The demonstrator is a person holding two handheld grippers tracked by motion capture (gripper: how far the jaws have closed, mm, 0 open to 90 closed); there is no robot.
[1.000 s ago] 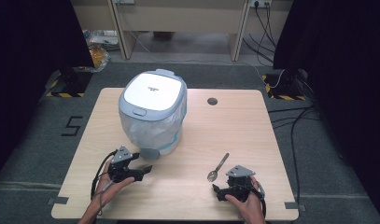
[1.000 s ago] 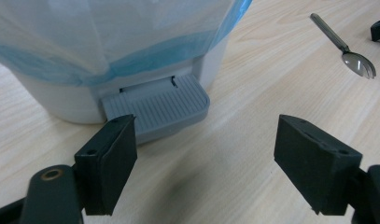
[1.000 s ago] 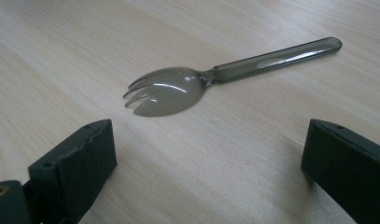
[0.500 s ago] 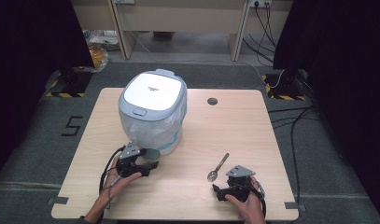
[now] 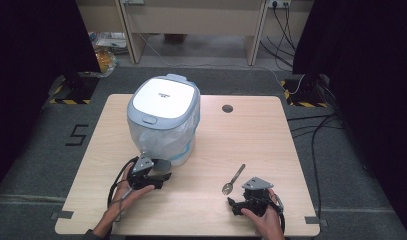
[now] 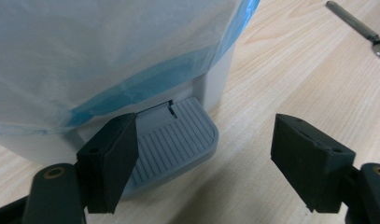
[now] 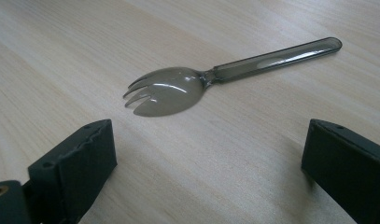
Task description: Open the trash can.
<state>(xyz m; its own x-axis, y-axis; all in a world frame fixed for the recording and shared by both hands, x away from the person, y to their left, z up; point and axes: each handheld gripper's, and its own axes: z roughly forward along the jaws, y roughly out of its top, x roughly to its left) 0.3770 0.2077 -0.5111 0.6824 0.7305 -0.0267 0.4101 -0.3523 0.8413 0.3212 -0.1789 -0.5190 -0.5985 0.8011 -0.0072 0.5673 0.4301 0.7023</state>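
Note:
A small pedal bin [image 5: 163, 117] with a white lid and a blue-edged clear liner stands left of the table's middle. Its grey ribbed pedal [image 6: 176, 140] sticks out at the base. My left gripper [image 6: 206, 140] is open right at the pedal, the left jaw over the pedal's edge; in the high view the left gripper [image 5: 160, 176] sits at the bin's foot. A dark translucent spork [image 7: 178, 91] lies flat on the wood, tines towards me. My right gripper [image 7: 206, 144] is open just short of it, touching nothing; the high view puts the right gripper [image 5: 237, 201] below the spork [image 5: 233, 179].
The wooden table [image 5: 271, 145] has a round cable hole [image 5: 227, 108] at the back. Dark curtains flank the room, and cables run over the floor at the right. A bag [image 5: 103, 55] lies on the floor at the far left.
My left gripper has moved right and forward, up to the bin's pedal. The right gripper and the spork have stayed where they were.

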